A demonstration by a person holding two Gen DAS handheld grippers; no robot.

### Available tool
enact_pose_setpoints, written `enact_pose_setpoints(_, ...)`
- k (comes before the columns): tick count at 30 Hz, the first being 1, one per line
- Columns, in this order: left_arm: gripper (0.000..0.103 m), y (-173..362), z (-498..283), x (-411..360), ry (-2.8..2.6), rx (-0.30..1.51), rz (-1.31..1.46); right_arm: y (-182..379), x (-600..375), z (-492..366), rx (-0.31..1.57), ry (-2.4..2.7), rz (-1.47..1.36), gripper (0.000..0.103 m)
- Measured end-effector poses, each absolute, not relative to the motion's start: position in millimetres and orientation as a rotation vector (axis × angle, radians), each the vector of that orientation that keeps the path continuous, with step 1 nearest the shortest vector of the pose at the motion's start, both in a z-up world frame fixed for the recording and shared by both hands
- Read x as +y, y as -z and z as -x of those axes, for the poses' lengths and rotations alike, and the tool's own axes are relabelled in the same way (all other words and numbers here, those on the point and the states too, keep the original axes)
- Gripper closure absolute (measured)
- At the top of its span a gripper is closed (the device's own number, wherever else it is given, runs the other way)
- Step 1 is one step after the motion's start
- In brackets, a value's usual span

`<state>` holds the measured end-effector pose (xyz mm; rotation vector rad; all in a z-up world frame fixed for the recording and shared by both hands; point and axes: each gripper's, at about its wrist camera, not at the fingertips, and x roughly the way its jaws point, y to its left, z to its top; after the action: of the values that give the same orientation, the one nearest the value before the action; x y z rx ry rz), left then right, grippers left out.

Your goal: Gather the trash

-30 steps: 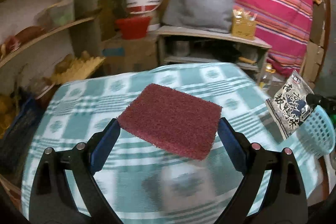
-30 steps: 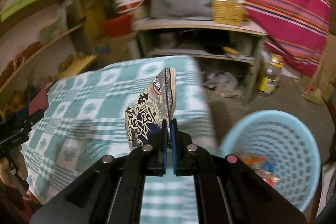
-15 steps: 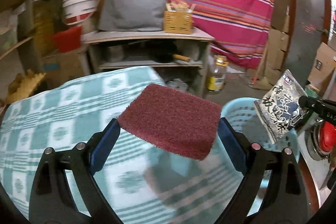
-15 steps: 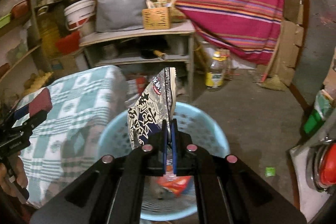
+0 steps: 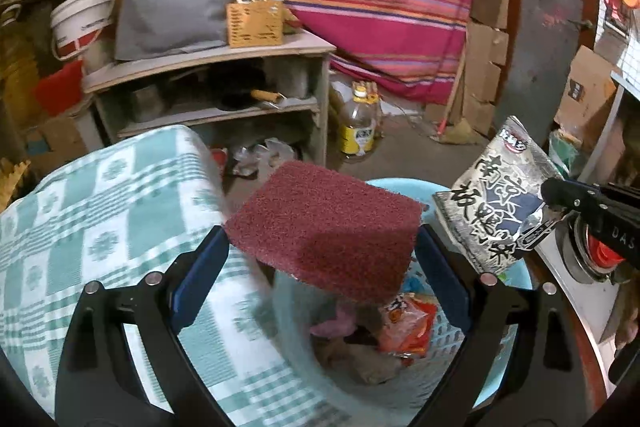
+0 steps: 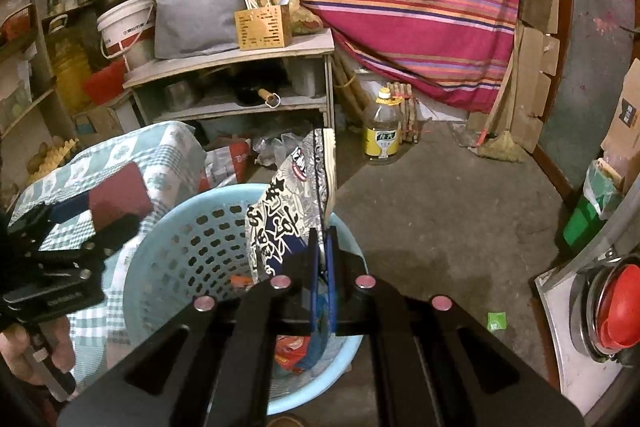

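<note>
Grippers: two (one scourer (image 5: 324,223), one wrapper (image 6: 288,211)).

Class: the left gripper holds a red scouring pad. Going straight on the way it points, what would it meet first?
Probably the blue basket: the left gripper points down into it, toward the wrappers inside, though depth is unclear.

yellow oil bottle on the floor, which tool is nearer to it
Right. The right tool, shut on the snack bag, is nearer the bottle; the left tool is farther, by the checked cloth.
</note>
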<state>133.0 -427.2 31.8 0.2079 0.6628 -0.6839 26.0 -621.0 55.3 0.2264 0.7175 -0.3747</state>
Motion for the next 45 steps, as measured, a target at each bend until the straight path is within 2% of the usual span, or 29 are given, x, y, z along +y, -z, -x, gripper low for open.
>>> enact_pose_setpoints(5,0.006,-24.6,-132.8,-431.5,0.703,0.683,-0.218,-46.5,-621.2,-32.1,0.737,0.364,-0.229,0.099)
enact_pose_setpoints(10,0.006,-29.2,-131.9,-416.4,0.67,0.66,-0.224,-38.0,-617.3,-40.2,0.76,0.358,-0.22,0.099)
enact_pose_setpoints(15,0.006,-47.3,-127.3,-374.1,0.59,0.589,-0.221,-32.2,-607.4,-44.4,0.766,0.373,-0.223,0.093)
enact_pose_setpoints(16,0.006,-52.6,-125.5,-360.1,0.571,0.577,-0.212,-31.2,-605.7,-45.1,0.767,0.38,-0.22,0.088)
enact_pose_setpoints(18,0.006,-60.5,-122.9,-340.1,0.55,0.567,-0.197,-29.2,-599.5,-48.1,0.768,0.384,-0.218,0.034)
enact_pose_setpoints(22,0.006,-76.2,-112.4,-291.5,0.492,0.533,-0.16,-23.5,-586.2,-51.4,0.787,0.392,-0.201,0.028)
enact_pose_setpoints(24,0.006,-81.2,-106.3,-270.6,0.472,0.519,-0.145,-22.5,-575.8,-49.7,0.785,0.385,-0.194,0.017)
enact_pose_setpoints(26,0.006,-85.9,-97.2,-246.1,0.435,0.494,-0.129,-24.8,-560.4,-45.5,0.763,0.379,-0.189,0.011)
enact_pose_setpoints(33,0.005,-89.5,-70.0,-182.0,0.366,0.449,-0.104,-38.8,-489.5,-30.9,0.685,0.329,-0.185,0.005)
enact_pose_setpoints(45,0.005,-57.5,-36.5,-87.1,0.225,0.424,-0.158,-58.8,-343.3,-6.2,0.529,0.196,-0.121,0.005)
